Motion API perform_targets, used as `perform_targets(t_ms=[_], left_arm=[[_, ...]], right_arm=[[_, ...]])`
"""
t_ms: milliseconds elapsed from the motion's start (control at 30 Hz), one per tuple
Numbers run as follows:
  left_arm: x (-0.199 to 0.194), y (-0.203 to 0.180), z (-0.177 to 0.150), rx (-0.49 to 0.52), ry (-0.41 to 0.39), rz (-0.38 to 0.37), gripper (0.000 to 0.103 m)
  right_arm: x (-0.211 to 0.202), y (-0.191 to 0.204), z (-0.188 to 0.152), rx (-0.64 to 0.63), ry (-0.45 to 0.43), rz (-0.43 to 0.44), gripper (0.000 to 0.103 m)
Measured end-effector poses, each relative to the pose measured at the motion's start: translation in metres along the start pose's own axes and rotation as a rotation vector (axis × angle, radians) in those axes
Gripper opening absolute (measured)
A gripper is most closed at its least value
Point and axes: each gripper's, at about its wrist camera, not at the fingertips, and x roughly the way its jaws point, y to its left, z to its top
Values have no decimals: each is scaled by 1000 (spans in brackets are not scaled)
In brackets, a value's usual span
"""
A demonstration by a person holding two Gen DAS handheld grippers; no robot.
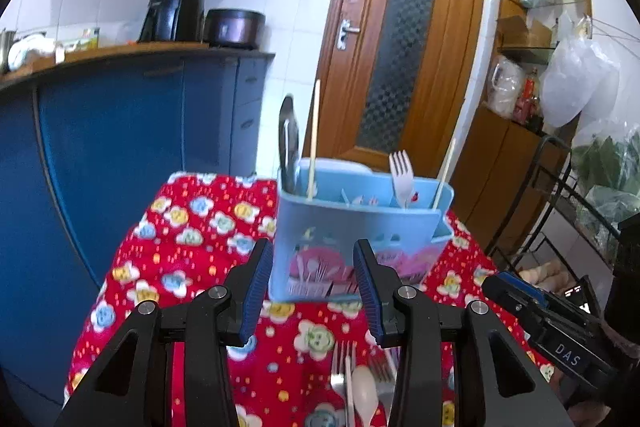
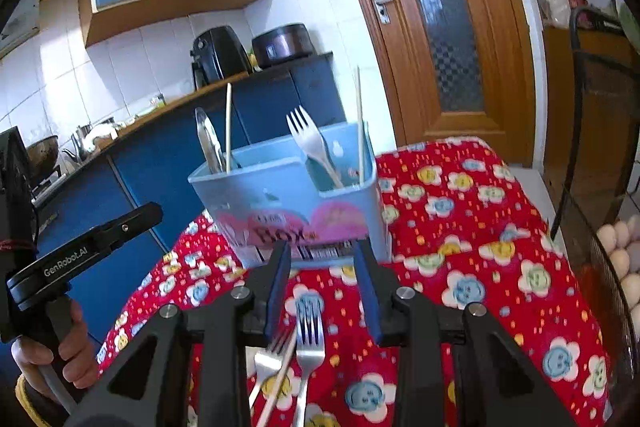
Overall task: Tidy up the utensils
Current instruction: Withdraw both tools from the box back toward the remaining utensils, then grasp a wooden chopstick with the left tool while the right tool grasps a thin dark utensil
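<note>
Both your grippers, left point(image 1: 312, 291) and right point(image 2: 322, 287), gape with nothing between them. The blue caddy point(image 1: 356, 227) stands at twelve o'clock; loose forks point(image 2: 310, 339) near six run off-frame.

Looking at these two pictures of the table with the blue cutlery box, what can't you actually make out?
- Left view: the white spoon and forks lying on the red cloth are partly hidden by the left claw and cut by the bottom edge.
- Right view: the forks and chopstick run under the right claw; handles unseen.
- Both views: the blue box walls hide its contents' lower ends.
</note>
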Motion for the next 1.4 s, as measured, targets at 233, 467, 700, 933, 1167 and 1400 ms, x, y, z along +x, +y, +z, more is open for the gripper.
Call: perform_targets(t_ms=[233,467,700,933,1167,1400], left_arm=[[4,8,-19,-22,60,3,43],[10,10,-33,-23,107,1,43],[18,7,-45,-14,162,-1,43],[29,0,-61,17,242,-6,43],[36,-7,-78,28,320,-32,43],[39,-11,-91,63,364,-24,43]], right_arm=[[3,-5,-16,30,49,0,36],[4,-9,-23,43,80,-12,36],[6,-13,-31,47,115,-22,36],[9,-14,-40,46,154,-19,36],[8,-15,-49,51,182,-20,36],[9,-19,-53,63,199,-25,36]])
